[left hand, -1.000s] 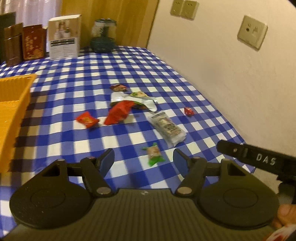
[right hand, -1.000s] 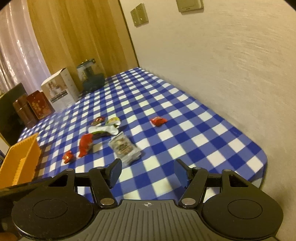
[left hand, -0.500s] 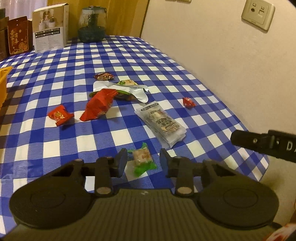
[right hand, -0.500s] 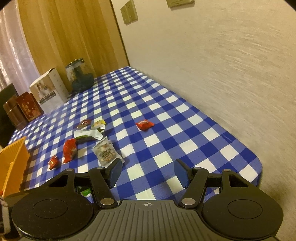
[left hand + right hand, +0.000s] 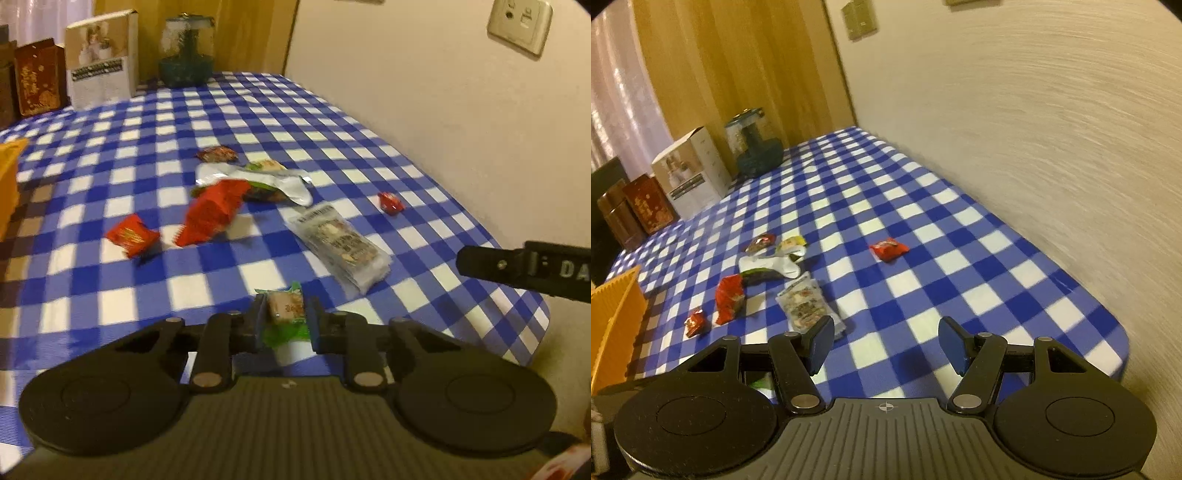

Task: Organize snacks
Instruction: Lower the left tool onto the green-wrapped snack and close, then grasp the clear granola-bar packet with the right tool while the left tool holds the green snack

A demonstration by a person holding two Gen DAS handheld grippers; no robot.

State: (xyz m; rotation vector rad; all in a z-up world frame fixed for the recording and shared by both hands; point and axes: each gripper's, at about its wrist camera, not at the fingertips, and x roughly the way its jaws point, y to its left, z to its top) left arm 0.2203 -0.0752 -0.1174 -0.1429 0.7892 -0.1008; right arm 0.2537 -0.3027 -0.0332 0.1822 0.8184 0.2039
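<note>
At the bottom centre of the left view, the left gripper (image 5: 285, 321) pinched a small green-wrapped candy (image 5: 286, 309) across its firm middle; light, crinkly and likely slippery at the ends. The right gripper (image 5: 886, 341) hung wide open and empty above the checked cloth (image 5: 923, 229)
</note>
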